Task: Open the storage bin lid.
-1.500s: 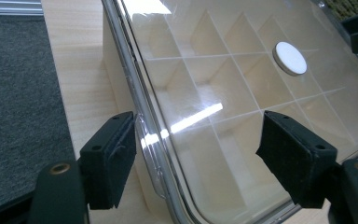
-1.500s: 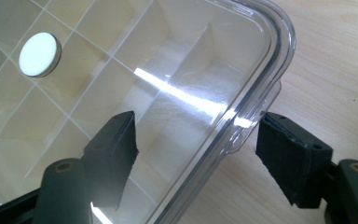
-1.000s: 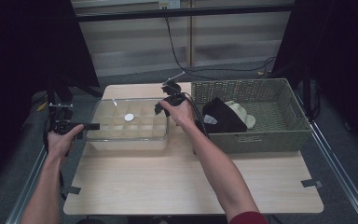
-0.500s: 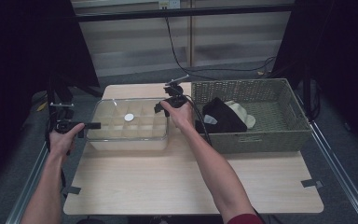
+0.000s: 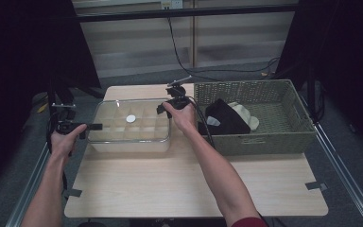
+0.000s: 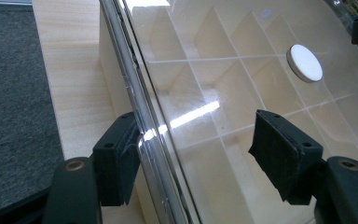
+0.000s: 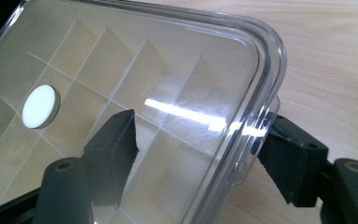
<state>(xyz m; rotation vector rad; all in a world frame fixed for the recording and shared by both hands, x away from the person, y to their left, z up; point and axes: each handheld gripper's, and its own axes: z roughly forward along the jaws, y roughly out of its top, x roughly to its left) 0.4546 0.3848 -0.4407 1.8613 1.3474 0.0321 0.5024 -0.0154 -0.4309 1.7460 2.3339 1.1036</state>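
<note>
The tabletop is light wood, and it looks the same as one second ago: nothing on it has shifted. On its far left part stands the clear box, a transparent container with a lid and a grid of compartments inside. It sits in the same place as before. To its right, just beside it, stands the woven basket, which holds a dark cloth and a pale cloth; these also lie as they did.

The left claw is at the left short edge of the clear box. Its jaws have just been closing a little, and the lid's rim is between them. In the left gripper view the left claw has one pad touching the rim from outside, while the other pad stands over the lid, apart from it, so the jaws are still apart and do not clamp.

The right claw is at the right far corner of the box, with the hand in the same spot as earlier. In the right gripper view the right claw straddles the corner of the lid: one pad is over the lid, the other is outside close to the rim. I cannot tell if the pads press on it.

A small white disc lies on the lid or just under it, near the middle.
</note>
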